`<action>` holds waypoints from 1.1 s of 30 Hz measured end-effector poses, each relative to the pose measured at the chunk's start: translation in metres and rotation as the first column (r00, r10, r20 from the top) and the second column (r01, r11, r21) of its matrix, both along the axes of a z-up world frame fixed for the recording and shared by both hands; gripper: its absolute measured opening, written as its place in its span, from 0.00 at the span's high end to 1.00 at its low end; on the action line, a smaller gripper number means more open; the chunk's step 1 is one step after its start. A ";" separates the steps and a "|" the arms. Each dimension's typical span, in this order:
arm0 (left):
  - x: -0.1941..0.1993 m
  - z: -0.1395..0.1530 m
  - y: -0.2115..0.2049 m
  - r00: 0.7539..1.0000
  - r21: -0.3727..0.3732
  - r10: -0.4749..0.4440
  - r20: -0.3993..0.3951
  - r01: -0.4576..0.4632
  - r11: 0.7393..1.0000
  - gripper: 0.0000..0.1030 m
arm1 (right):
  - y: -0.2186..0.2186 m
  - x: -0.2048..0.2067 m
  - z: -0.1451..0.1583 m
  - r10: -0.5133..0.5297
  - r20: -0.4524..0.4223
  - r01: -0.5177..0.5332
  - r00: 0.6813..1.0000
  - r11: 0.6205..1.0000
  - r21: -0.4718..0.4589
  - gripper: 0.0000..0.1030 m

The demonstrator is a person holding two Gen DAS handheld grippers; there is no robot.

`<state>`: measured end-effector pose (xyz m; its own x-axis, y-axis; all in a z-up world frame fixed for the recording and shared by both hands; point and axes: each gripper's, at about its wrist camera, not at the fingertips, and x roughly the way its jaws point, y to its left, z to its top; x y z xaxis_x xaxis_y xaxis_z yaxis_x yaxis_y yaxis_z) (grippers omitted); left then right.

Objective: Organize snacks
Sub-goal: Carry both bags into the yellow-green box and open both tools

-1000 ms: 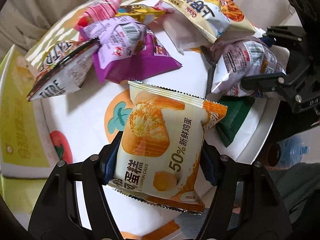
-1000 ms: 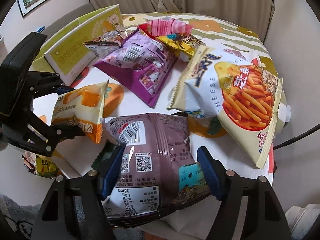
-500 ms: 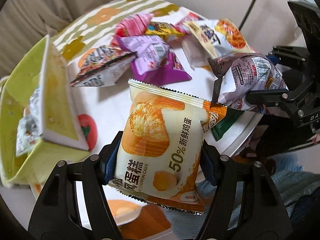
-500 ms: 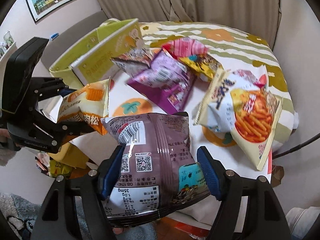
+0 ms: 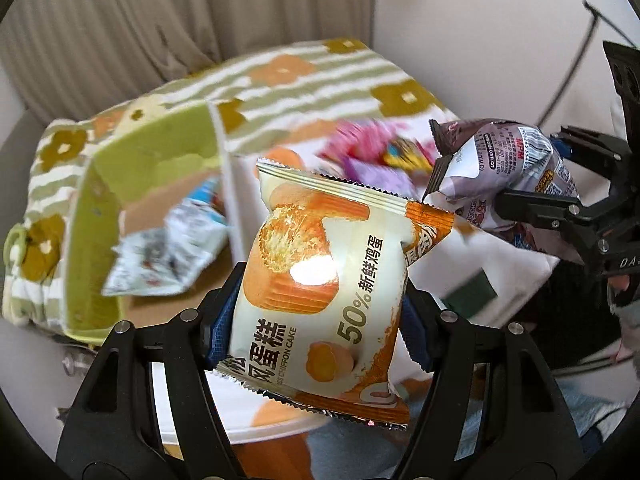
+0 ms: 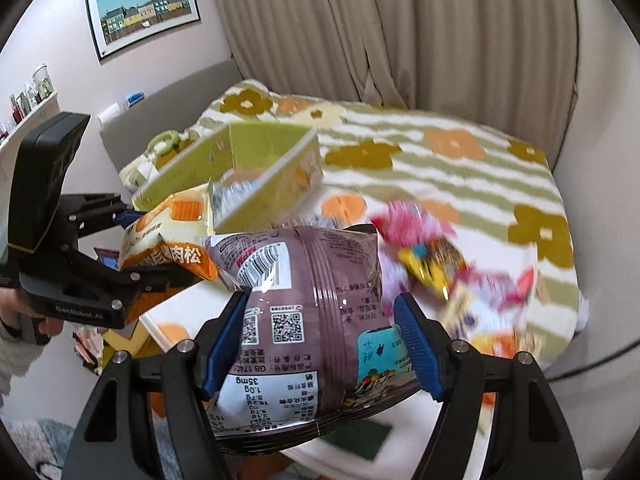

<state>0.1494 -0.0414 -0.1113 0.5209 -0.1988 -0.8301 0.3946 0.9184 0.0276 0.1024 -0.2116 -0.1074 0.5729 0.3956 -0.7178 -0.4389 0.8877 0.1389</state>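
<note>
My left gripper (image 5: pixel 320 328) is shut on an orange and cream chiffon cake packet (image 5: pixel 328 276), held in the air in front of an open green box (image 5: pixel 120 208). My right gripper (image 6: pixel 320 344) is shut on a brown-purple snack bag (image 6: pixel 304 320), held above the table's near edge. Each gripper shows in the other's view: the right one with its bag (image 5: pixel 504 172) at the right, the left one with the cake packet (image 6: pixel 168 236) at the left. The green box (image 6: pixel 240 168) holds a silvery packet (image 5: pixel 168 252).
Several blurred snack packets, pink (image 6: pixel 404 220) and yellow (image 6: pixel 432 264), lie on the white table with orange prints (image 6: pixel 176 320). A bed with a green-striped flowered cover (image 6: pixel 440 160) lies behind, curtains beyond it. A dark green packet (image 5: pixel 472 288) lies near the table's edge.
Both grippers have lifted and swung left with their packets toward the green box. The box now sits nearer and its open inside shows. The loose snacks have slid to the right of view.
</note>
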 end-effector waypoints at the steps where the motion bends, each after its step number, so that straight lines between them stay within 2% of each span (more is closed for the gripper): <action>1: 0.007 0.006 0.010 1.000 -0.007 0.015 0.007 -0.015 1.000 0.37 | 0.008 0.006 0.005 -0.001 0.008 0.001 1.000 1.000 -0.002 0.32; 6: 0.049 0.023 0.067 0.995 -0.028 0.090 0.038 -0.089 0.996 0.37 | 0.058 0.048 0.027 -0.006 0.041 0.005 0.999 1.000 0.016 0.32; 13: 0.128 0.020 0.145 0.986 -0.040 0.164 0.004 -0.164 0.986 0.37 | 0.130 0.127 0.033 -0.062 0.030 0.061 0.998 0.998 0.026 0.32; 18: 0.182 0.002 0.184 0.981 -0.034 0.191 -0.025 -0.191 0.981 0.37 | 0.174 0.173 0.024 -0.116 -0.003 0.116 0.993 0.993 0.026 0.32; 24: 0.235 -0.037 0.209 0.975 -0.027 0.208 -0.083 -0.211 0.977 0.37 | 0.203 0.208 0.005 -0.201 -0.050 0.202 0.978 0.979 0.021 0.32; 27: 0.252 -0.056 0.215 0.971 -0.024 0.213 -0.110 -0.217 0.976 0.30 | 0.209 0.218 -0.007 -0.234 -0.082 0.237 0.969 0.971 0.022 0.32; 29: 0.258 -0.063 0.215 0.970 0.007 0.215 -0.109 -0.215 0.977 0.04 | 0.211 0.223 -0.013 -0.247 -0.098 0.250 0.964 0.968 0.018 0.32; 30: 0.258 -0.065 0.216 0.972 0.017 0.215 -0.100 -0.214 0.977 0.01 | 0.212 0.225 -0.016 -0.253 -0.106 0.256 0.962 0.967 0.013 0.32; 33: 0.253 -0.067 0.220 0.972 0.006 0.213 -0.104 -0.213 0.977 0.01 | 0.211 0.232 -0.022 -0.269 -0.119 0.270 0.956 0.963 -0.004 0.32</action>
